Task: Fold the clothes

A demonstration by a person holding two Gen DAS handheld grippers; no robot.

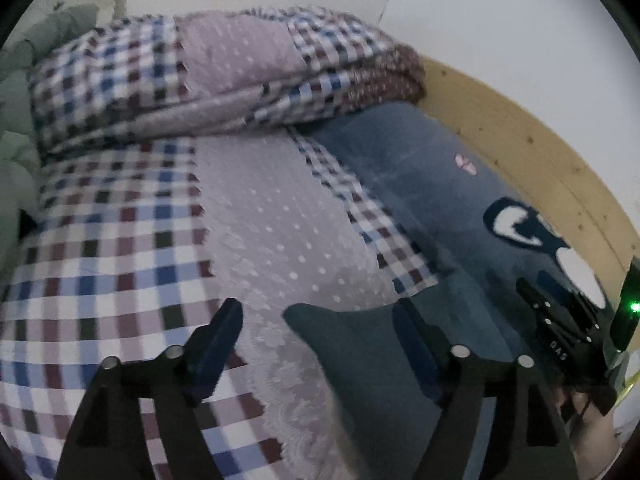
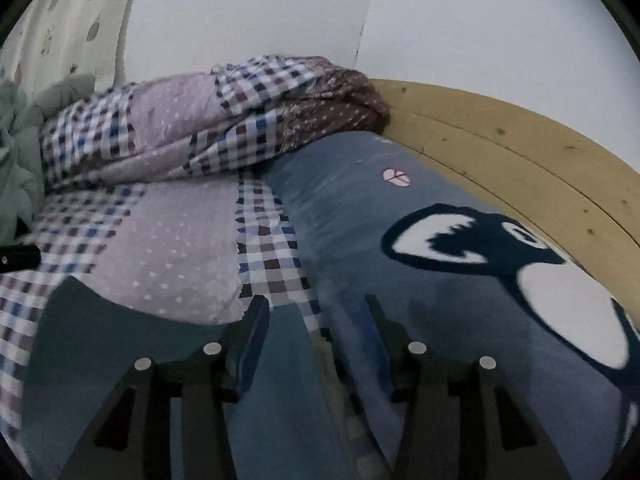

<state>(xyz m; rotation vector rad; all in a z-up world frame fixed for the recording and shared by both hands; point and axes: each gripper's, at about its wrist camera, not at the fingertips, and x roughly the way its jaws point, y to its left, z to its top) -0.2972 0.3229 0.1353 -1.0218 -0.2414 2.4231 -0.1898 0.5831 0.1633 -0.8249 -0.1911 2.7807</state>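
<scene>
A dark teal garment (image 1: 372, 364) lies flat on the bed, one corner pointing left over the quilt. My left gripper (image 1: 320, 324) hovers over that corner, open; the right finger (image 1: 416, 344) is above the cloth and the left finger (image 1: 220, 340) above the quilt. In the right wrist view the same garment (image 2: 112, 344) spreads under my right gripper (image 2: 316, 312), which is open and low over it. A blurred cloth edge runs between its fingers; I cannot tell if it touches them. The right gripper (image 1: 560, 320) also shows at the right of the left wrist view.
A checked and dotted quilt (image 1: 120, 248) covers the bed, with a folded one (image 1: 208, 80) stacked at the back. A blue blanket (image 2: 400, 280) with a dark and white cartoon print lies right, against a wooden board (image 2: 520, 152). Grey-green bedding (image 2: 20, 160) sits far left.
</scene>
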